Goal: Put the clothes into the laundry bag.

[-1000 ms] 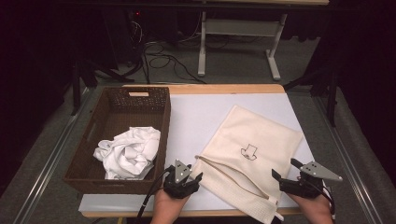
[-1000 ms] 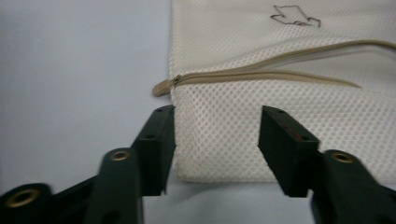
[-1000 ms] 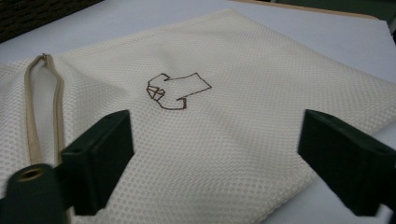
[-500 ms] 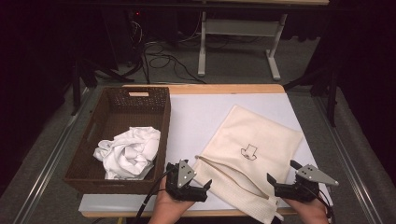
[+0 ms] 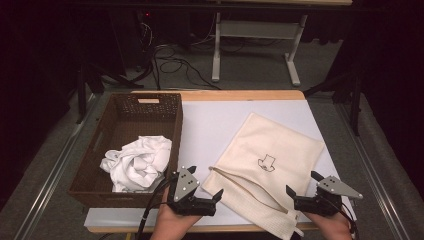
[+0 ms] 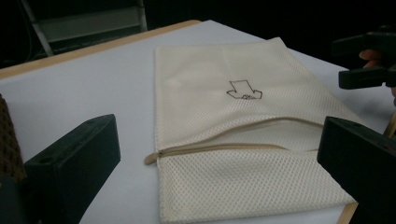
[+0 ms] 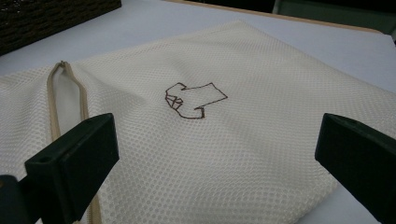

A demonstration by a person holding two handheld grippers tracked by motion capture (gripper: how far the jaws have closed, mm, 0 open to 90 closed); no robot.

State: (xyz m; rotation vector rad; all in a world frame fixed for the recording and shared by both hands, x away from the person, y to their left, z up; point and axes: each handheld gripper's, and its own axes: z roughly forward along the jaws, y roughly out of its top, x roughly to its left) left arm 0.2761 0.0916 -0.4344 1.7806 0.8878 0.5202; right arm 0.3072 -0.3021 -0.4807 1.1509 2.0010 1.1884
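Mesh laundry bag (image 5: 272,165): cream, brown embroidered shirt emblem, zipper partly open; lying flat, skewed diagonally, on the white table's right half.

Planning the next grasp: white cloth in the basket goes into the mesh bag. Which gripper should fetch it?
Left, probably. The left gripper sits open right beside the basket holding the white cloth. The right gripper, also open, is across the mesh bag, better placed to hold its zipper opening.
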